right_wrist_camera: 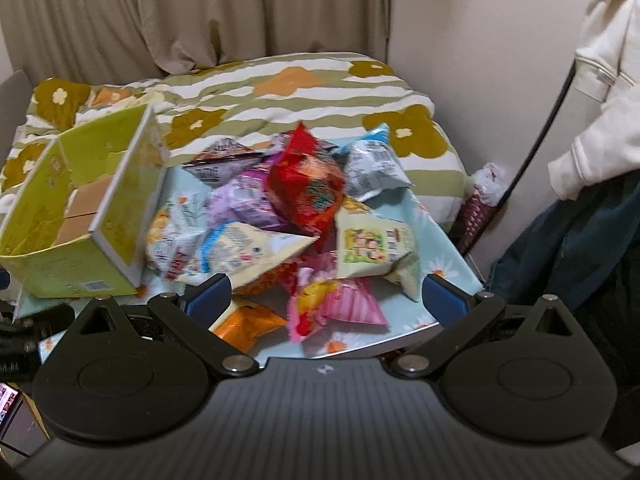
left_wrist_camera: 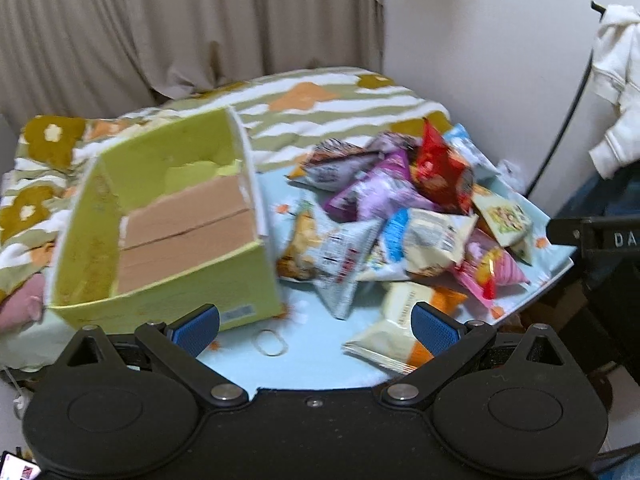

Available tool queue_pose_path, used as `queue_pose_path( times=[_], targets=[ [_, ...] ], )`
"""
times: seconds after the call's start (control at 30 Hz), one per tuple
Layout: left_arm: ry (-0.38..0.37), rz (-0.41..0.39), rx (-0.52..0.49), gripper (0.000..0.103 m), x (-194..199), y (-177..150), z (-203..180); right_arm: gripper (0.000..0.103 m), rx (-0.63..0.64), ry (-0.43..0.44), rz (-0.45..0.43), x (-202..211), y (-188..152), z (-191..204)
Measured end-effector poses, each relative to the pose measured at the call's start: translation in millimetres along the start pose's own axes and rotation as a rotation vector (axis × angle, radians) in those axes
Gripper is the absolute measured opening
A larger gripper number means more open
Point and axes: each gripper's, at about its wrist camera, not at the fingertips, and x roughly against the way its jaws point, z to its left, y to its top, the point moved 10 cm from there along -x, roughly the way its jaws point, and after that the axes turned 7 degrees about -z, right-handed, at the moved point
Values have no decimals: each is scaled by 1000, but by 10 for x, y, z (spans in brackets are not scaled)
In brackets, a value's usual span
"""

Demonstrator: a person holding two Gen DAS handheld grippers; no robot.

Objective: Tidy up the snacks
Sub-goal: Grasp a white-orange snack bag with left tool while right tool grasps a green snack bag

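Green cardboard box sits empty on tabletop, left of snack packet pile. L hand-held gripper & R hand-held gripper: both spread wide, holding nothing

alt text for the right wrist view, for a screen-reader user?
A heap of colourful snack bags lies on a light blue flowered table, with an empty yellow-green cardboard box at its left. The open right tool hovers at the heap's near edge, holding nothing. Behind are a floral blanket and beige curtains.
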Motion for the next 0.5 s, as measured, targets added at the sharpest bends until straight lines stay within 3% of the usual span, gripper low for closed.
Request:
queue_pose_path(
  times=[0.23, 0.5],
  targets=[
    [-75, 58, 0, 103, -390, -78, -379, 103, -25, 16, 40, -425, 2, -372],
    [-79, 139, -20, 103, -1048, -188, -695, 103, -13, 60, 118, -1217, 1, -610]
  ],
)
